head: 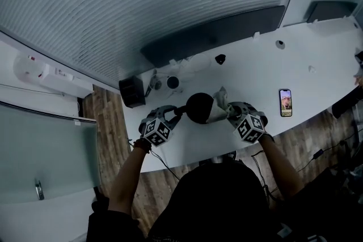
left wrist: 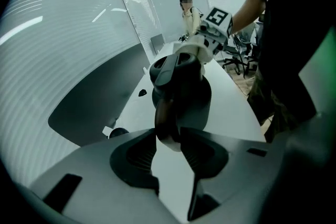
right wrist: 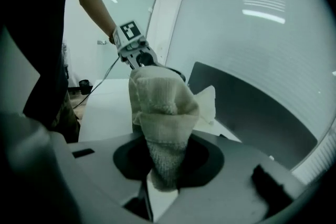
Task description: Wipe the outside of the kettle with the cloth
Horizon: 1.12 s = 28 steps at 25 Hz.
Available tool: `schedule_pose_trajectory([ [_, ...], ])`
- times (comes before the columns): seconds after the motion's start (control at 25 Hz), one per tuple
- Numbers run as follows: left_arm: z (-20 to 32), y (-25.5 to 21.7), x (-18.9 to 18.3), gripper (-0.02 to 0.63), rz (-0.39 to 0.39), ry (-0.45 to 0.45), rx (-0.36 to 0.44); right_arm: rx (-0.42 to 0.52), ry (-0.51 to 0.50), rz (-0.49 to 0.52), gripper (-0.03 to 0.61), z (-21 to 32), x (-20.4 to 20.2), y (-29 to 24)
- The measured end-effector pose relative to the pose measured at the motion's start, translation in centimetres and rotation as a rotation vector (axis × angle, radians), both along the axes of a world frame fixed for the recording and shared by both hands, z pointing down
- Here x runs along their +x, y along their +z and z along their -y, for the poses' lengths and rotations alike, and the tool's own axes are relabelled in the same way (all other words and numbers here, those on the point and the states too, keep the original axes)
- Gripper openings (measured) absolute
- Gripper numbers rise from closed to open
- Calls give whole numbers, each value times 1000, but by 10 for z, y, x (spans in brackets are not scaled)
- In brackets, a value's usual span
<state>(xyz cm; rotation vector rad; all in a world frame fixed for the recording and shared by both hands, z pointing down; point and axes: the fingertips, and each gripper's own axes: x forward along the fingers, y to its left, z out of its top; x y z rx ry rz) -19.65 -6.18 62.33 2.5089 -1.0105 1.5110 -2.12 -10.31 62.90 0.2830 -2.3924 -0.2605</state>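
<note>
My left gripper (left wrist: 169,147) is clamped shut on the handle (left wrist: 164,120) of the kettle (head: 198,107), steadying it where it stands on the white table (head: 317,59), between my two hands. Over on the right, my right gripper (right wrist: 164,178) pinches the cloth (right wrist: 163,107), whose bunched end lies against the kettle's right flank. I judge the wiping is under way. How much is already clean I can't tell, and the far and left sides seem left to do. Count: one kettle, one cloth, two grippers, one phone (head: 286,102).
</note>
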Motion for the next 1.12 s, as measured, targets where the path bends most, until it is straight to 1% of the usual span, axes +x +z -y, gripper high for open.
schedule_pose_trajectory([
  [0.08, 9, 0, -3, 144, 45, 32, -7, 21, -54, 24, 94, -5, -19, -14],
  [0.16, 20, 0, -7, 146, 96, 61, -18, 48, -99, -9, 94, -10, -35, -15],
  [0.24, 28, 6, -13, 147, 120, 97, -30, 52, -111, -29, 94, -14, -41, -11],
  [0.36, 31, 6, -13, 147, 136, 152, -60, 20, -86, -20, 94, -19, -40, -5],
  [0.48, 32, 4, -10, 147, 146, 187, -91, 5, -49, -46, 94, -14, -34, 10],
  [0.64, 33, 5, -10, 146, 167, 220, -110, -34, -53, -147, 94, -13, -29, 54],
  [0.72, 31, 6, -7, 146, 166, 230, -119, -47, -31, -182, 94, -16, -28, 79],
  [0.84, 31, 7, -8, 146, 166, 249, -127, -110, 5, -244, 94, -24, -29, 114],
  [0.92, 33, 10, -9, 146, 183, 278, -117, -94, 14, -269, 94, -25, -29, 124],
  [1.0, 34, 12, -9, 146, 198, 296, -114, -69, 22, -250, 94, -24, -27, 120],
  [1.12, 33, 11, -8, 146, 204, 301, -121, -58, 28, -181, 94, -22, -13, 95],
])
